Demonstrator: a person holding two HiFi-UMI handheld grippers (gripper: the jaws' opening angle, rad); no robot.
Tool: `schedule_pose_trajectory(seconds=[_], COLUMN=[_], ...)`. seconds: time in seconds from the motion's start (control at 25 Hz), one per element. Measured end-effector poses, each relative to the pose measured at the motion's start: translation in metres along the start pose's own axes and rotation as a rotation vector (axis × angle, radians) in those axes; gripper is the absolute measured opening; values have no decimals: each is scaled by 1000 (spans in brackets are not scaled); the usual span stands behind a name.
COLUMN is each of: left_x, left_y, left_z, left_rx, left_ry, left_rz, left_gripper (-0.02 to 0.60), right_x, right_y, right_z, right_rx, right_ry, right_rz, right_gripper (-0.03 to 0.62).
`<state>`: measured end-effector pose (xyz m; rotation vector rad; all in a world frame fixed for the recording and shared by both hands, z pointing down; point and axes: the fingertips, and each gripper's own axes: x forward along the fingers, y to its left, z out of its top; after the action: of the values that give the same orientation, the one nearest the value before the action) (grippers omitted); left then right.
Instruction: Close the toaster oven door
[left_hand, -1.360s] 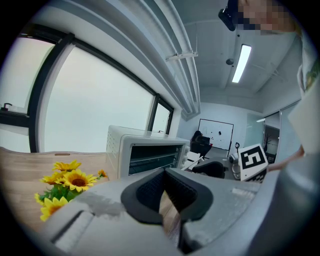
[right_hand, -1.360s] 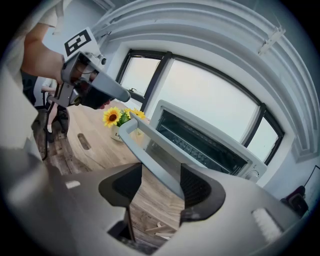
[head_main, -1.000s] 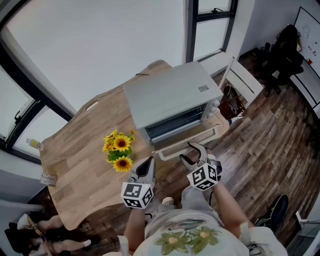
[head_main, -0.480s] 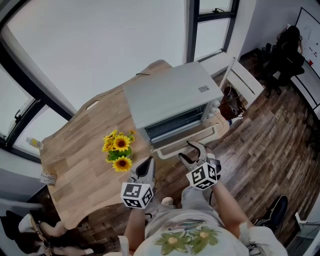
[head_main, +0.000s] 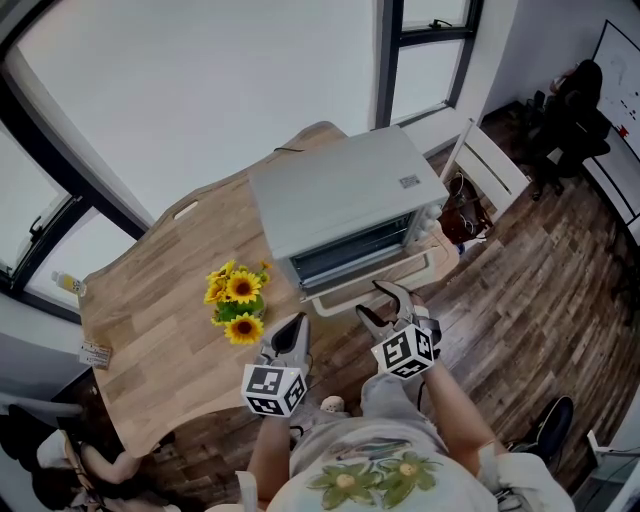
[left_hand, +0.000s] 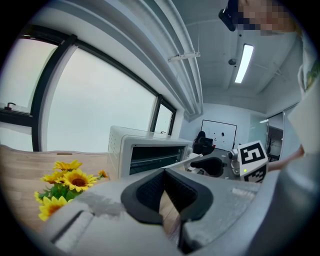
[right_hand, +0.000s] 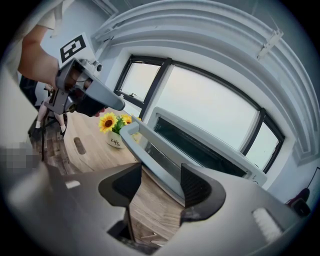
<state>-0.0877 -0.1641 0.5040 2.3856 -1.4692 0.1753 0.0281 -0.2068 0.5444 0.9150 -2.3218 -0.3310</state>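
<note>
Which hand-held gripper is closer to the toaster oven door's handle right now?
Right. The right hand-held gripper has the handle between its open jaws; the left hand-held gripper hangs off to the side, near the sunflowers.

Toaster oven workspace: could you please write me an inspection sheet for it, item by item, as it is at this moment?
Surface: wooden table, mostly bare.
Job's things: toaster oven on the table's right end; its door is open, folded out toward the person.
Clutter: pot of sunflowers left of the oven; small white label near the table's edge.
Grippers: left gripper shut, empty, apart from the oven; right gripper open, with the door handle between its jaws, not clamped.
Cables: nothing seen.
Surroundings: large windows, plank floor, white chair beside the table.
</note>
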Motion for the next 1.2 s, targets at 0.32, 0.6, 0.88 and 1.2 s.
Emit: schedule_pose_trajectory(seconds=[0.32, 0.6, 0.88, 1.2], left_x=[-1, -3, -3, -2], left_y=[2, 5, 6, 5], left_z=[1, 0, 0, 1], left_rx=[-4, -10, -12, -11], left_ry=[-6, -9, -8, -6], left_rz=[13, 26, 36, 41], left_gripper=[3, 3, 3, 3], right_x=[1, 4, 6, 9], right_y=[-3, -7, -9, -13], right_z=[3, 6, 10, 12], right_rx=[-2, -4, -6, -8], right_ry=[-13, -24, -34, -34], right_rz=[2, 4, 10, 22], right_gripper=[247, 247, 247, 245])
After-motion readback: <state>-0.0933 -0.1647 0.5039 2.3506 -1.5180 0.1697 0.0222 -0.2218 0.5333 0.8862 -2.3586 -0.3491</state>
